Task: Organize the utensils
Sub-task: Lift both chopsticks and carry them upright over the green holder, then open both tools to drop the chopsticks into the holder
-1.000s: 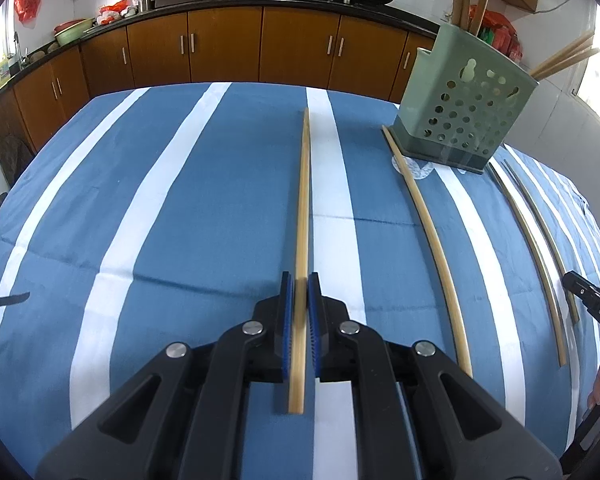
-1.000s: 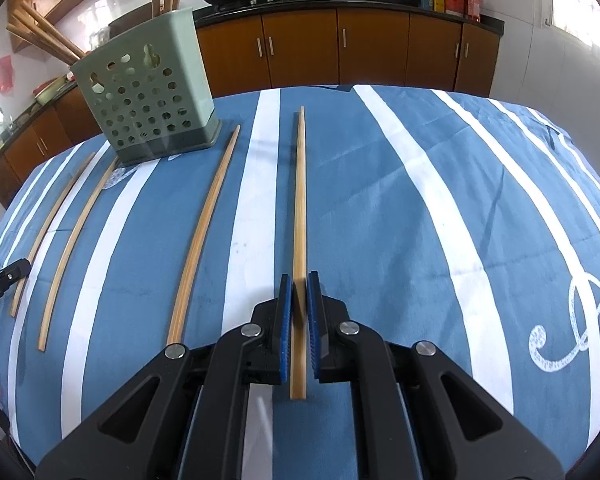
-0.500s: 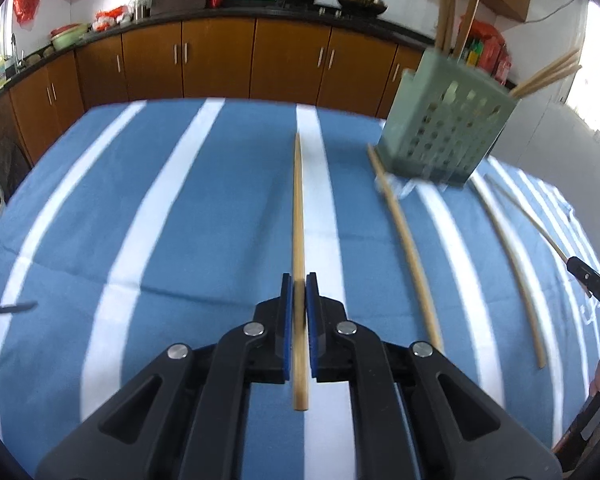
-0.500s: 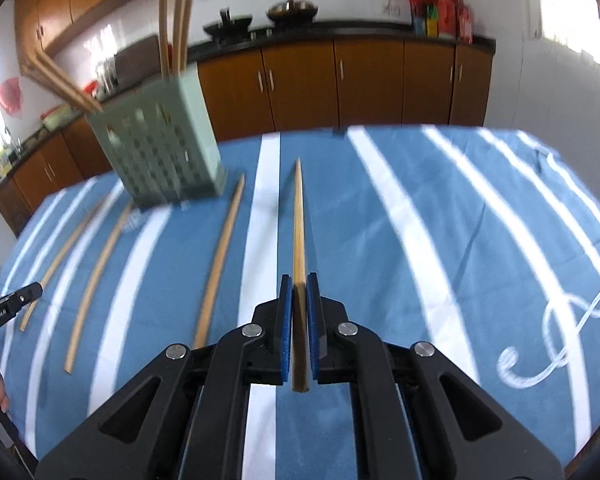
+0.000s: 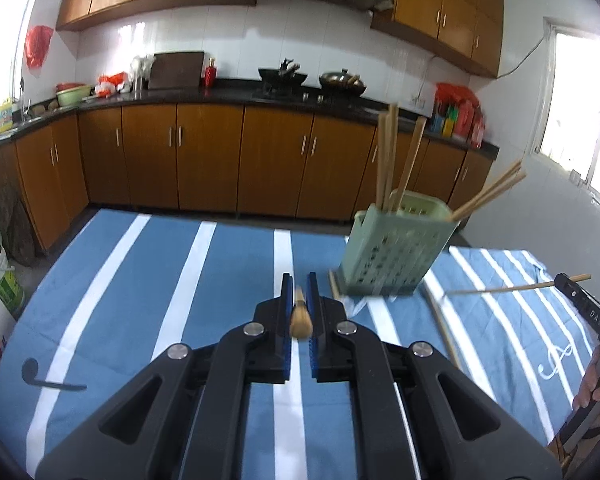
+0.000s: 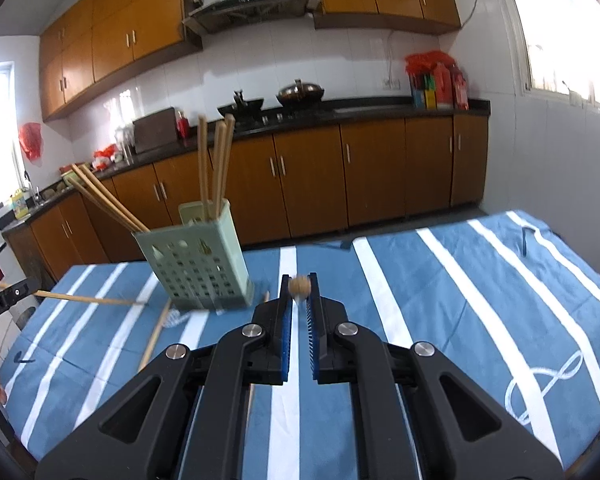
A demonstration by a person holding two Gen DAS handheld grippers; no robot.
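Between my gripper (image 5: 299,300) pads: one chopstick (image 5: 300,317), pinched near end. Light, stiff, smooth, could slip. Other gripper (image 6: 299,296) same.

The chopstick (image 5: 300,318) in the left tongs (image 5: 299,296) shows only as a blurred butt end, its length hidden. The green holder (image 5: 396,252) is smeared by motion. Loose chopsticks (image 6: 154,338) on the worktop run under the tongs.

The cloth (image 5: 228,280) is blue with white stripes and a white curl motif (image 6: 548,384). The holder (image 5: 396,248) is pale green, pierced with holes. The chopsticks (image 5: 384,160) are tan. The grippers (image 5: 299,284) are black with blue pads (image 5: 286,300). The cabinets (image 5: 208,156) are orange-brown.
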